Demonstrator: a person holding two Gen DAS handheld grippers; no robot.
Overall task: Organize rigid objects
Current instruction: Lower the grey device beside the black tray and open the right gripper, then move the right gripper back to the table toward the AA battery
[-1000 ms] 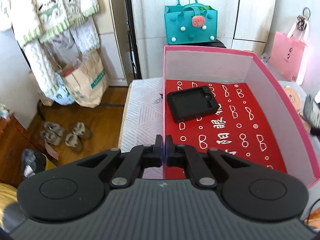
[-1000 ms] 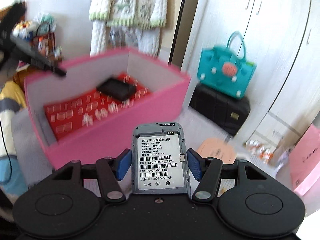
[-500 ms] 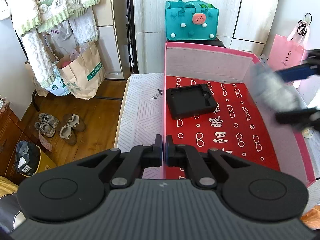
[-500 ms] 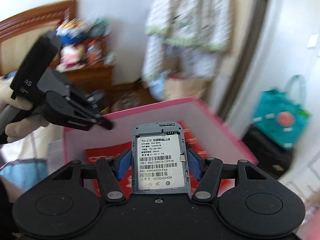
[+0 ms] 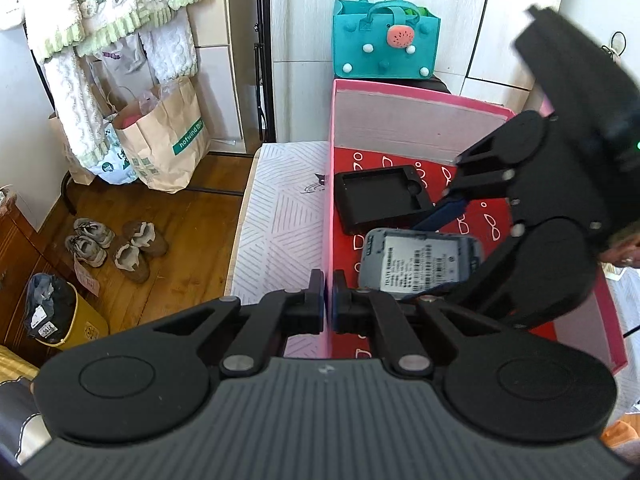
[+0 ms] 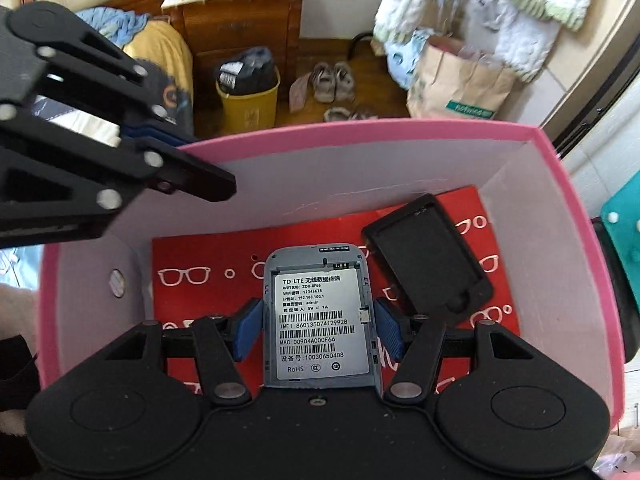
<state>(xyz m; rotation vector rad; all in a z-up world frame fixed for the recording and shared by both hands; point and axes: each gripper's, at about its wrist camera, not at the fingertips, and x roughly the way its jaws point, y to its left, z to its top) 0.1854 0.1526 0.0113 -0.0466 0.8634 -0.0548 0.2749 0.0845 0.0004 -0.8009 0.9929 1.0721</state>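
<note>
Right gripper [image 6: 320,330]: blue pads pressed against both long edges of a grey TD-LTE router [image 6: 320,316], label side up with barcodes legible, held at lower centre of the right wrist frame. The router sits inside the walls of the pink box [image 6: 360,136], over its red floor printed with white glasses. Whether it touches the floor cannot be told. A black tray [image 6: 426,258] lies on that floor just beside the router, at centre right of the frame.

Left gripper [image 5: 328,304]: jaws closed with nothing between them, positioned at lower centre of the left wrist frame over the box's near left wall.

Surroundings, left wrist view: teal bag [image 5: 386,42] at upper centre behind the box; paper bag [image 5: 168,140] and shoes [image 5: 116,246] on the wooden floor at left.
</note>
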